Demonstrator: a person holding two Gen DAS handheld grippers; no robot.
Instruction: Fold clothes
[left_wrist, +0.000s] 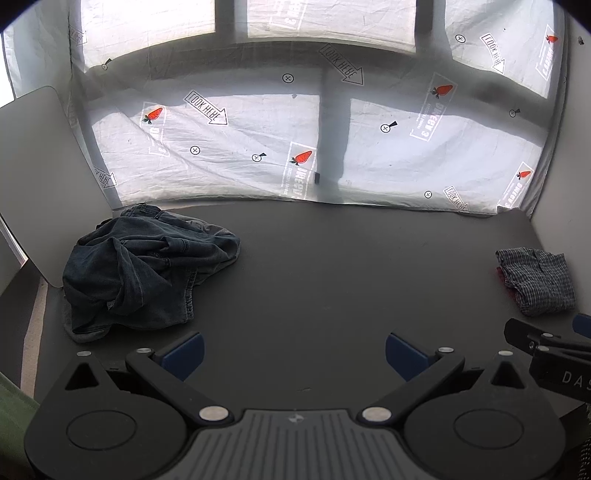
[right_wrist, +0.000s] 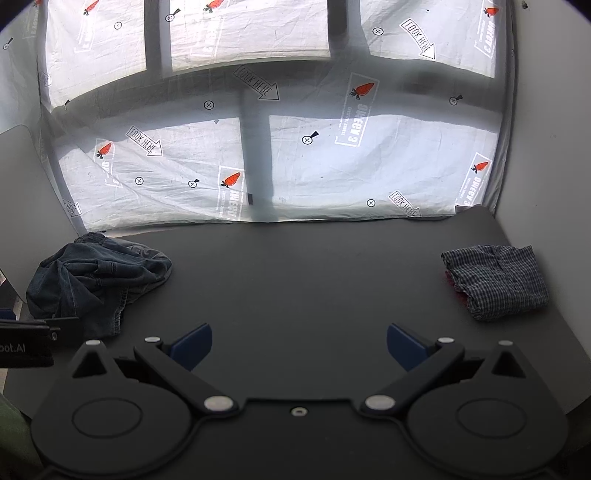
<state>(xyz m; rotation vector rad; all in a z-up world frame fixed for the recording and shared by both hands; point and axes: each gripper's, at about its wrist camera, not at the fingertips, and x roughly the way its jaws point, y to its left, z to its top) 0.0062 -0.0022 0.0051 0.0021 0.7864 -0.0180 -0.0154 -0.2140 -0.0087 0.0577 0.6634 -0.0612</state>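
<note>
A crumpled heap of dark blue denim clothes (left_wrist: 147, 266) lies at the left of the dark table (left_wrist: 332, 277); it also shows in the right wrist view (right_wrist: 99, 280). A folded checked garment (left_wrist: 535, 280) lies at the right, over something red, also in the right wrist view (right_wrist: 498, 280). My left gripper (left_wrist: 293, 354) is open and empty above the table's near middle. My right gripper (right_wrist: 299, 345) is open and empty, and its body shows at the right edge of the left wrist view (left_wrist: 546, 347).
A white printed sheet (left_wrist: 295, 129) with carrots and arrows hangs behind the table's back edge. A grey panel (left_wrist: 40, 177) stands at the left. A pale wall (right_wrist: 546, 129) bounds the right side. The left gripper's body (right_wrist: 33, 339) shows in the right wrist view.
</note>
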